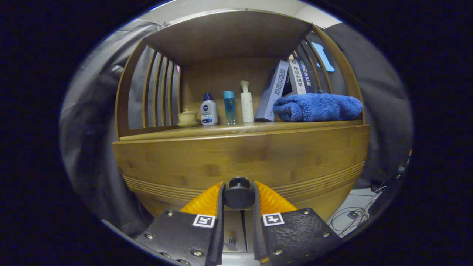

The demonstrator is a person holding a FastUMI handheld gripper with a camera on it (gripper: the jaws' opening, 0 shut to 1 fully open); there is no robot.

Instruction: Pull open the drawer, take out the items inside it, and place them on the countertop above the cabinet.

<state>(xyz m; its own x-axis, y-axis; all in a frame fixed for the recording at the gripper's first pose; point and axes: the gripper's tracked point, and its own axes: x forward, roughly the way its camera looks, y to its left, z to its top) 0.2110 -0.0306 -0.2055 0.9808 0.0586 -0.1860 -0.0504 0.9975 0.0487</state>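
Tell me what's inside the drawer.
Nothing inside can be seen: the drawer is closed, its wooden front hiding the contents. The gripper has both fingers pressed on the drawer's knob.

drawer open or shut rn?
Shut. The drawer front sits flush with the cabinet, no gap showing. The gripper is closed on the drawer knob, both fingers against it.

Between the gripper [238, 201] fingers sits a black round drawer knob [238, 195] on a honey-brown bamboo drawer front [240, 159] with fine horizontal grooves. Beyond it on the countertop [236, 128]: a royal-blue fluffy towel [317, 107], a white pump bottle [247, 102], a clear turquoise bottle [229, 107], a white bottle with navy cap [208, 109], a cream lidded teacup [187, 117], and lavender-grey books [275, 90].
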